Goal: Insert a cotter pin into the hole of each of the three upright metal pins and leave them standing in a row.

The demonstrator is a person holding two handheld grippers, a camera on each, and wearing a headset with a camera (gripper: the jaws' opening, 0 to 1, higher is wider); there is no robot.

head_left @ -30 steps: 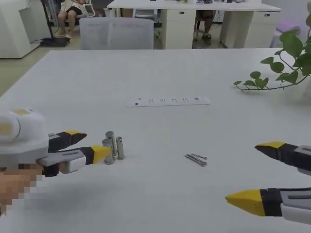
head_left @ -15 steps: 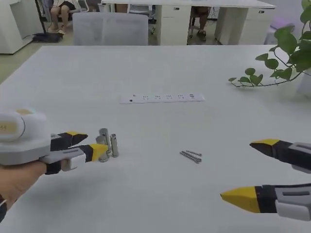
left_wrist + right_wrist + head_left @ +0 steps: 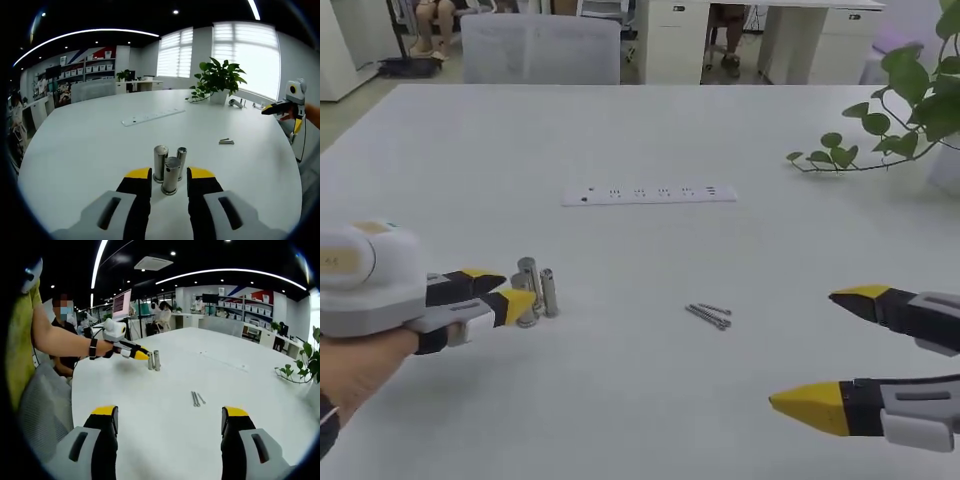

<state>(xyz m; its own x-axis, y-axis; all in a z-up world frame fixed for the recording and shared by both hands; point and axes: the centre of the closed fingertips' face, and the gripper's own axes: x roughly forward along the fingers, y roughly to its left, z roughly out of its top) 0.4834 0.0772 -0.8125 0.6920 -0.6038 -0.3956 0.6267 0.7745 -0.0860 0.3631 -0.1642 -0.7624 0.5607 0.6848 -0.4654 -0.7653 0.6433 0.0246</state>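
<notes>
1. Left claw (image 3: 515, 290) has edged forward over the last second, and its tips now flank the nearest of three clustered upright metal pins (image 3: 170, 167).
2. Cotter pins (image 3: 708, 315) lie right of the metal pins, with a power strip (image 3: 648, 194) beyond.
3. Left claw is slightly parted, with a gap on each side of that pin. Right claw (image 3: 805, 348), far right of the metal pins, gapes wide and holds nothing.
4. Pin holes are too small to see.

The left gripper (image 3: 510, 290) has a rounded white body with a pale yellow patch and black fingers (image 3: 137, 192) tipped yellow. The right gripper (image 3: 805, 348) has grey-white housing. Black wristband (image 3: 93, 348), yellow short sleeve (image 3: 22, 330).
</notes>
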